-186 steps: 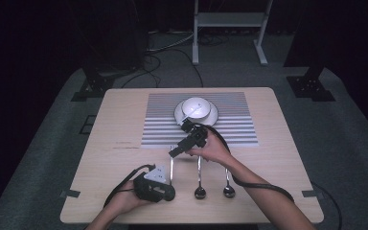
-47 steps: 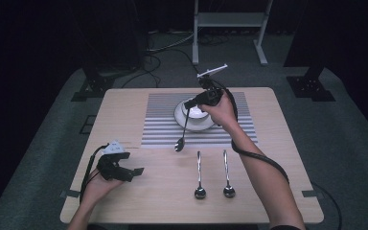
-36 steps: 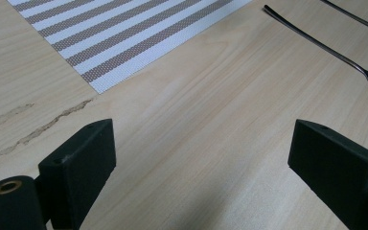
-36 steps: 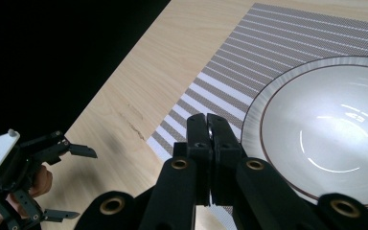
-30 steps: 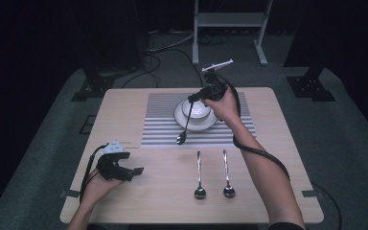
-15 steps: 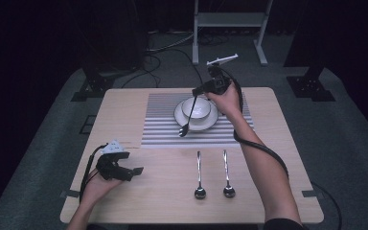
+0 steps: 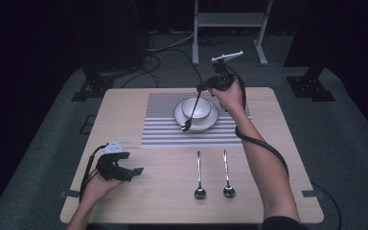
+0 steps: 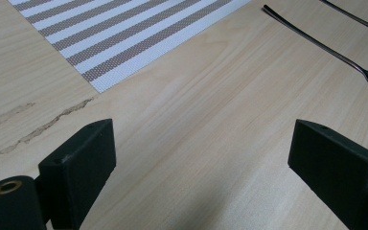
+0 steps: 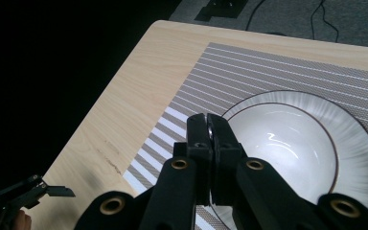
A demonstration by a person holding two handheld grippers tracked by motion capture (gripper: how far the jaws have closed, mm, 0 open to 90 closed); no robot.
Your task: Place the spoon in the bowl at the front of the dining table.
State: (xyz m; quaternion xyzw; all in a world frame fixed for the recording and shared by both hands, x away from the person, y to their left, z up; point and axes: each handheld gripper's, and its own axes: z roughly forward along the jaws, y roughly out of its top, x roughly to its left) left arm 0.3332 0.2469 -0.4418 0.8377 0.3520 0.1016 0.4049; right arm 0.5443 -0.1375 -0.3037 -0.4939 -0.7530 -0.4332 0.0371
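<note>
My right gripper is shut on the handle of a spoon, held high over the far side of the table. The spoon hangs slanting down, its bowl end above the near left rim of the white bowl. That bowl sits on a white plate on the striped placemat. In the right gripper view the jaws are pressed together over the bowl. My left gripper rests open at the front left, its jaws wide apart above bare wood.
Two more spoons lie side by side on the table in front of the placemat, handles pointing away. The wooden table has dark floor, cables and stands beyond its far edge. A placemat corner lies ahead of the left jaws.
My right gripper has carried the spoon up and farther back, from the mat's near left part to over the bowl. The left gripper has stayed put and open.
</note>
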